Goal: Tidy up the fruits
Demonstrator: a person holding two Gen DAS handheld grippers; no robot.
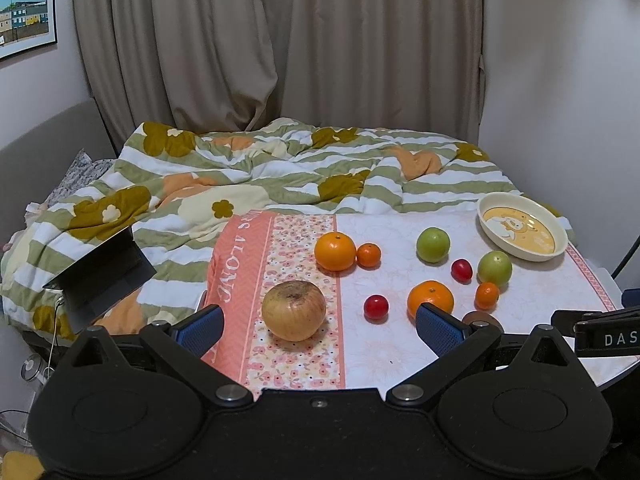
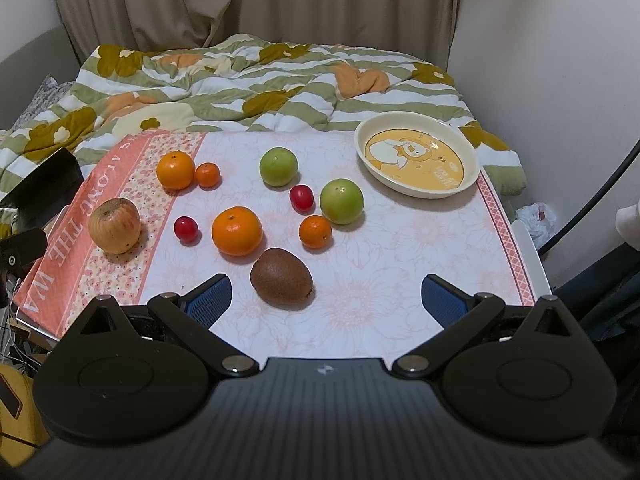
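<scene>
- Fruits lie loose across the counter (image 2: 420, 248); the kiwi (image 2: 281, 276) sits nearest, the dish (image 2: 416, 158) empty at the far right.
- Right tool (image 2: 326, 298) and left tool (image 1: 320, 326): both wide, holding nothing.
- Risk: round fruit likely rolls off if nudged.

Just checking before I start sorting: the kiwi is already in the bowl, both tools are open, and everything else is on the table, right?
Not quite. The kiwi is not in the bowl; it lies on the table, just ahead of the right tool, as the right wrist view shows. The bowl holds nothing. Both tools, left included, are open.
</scene>
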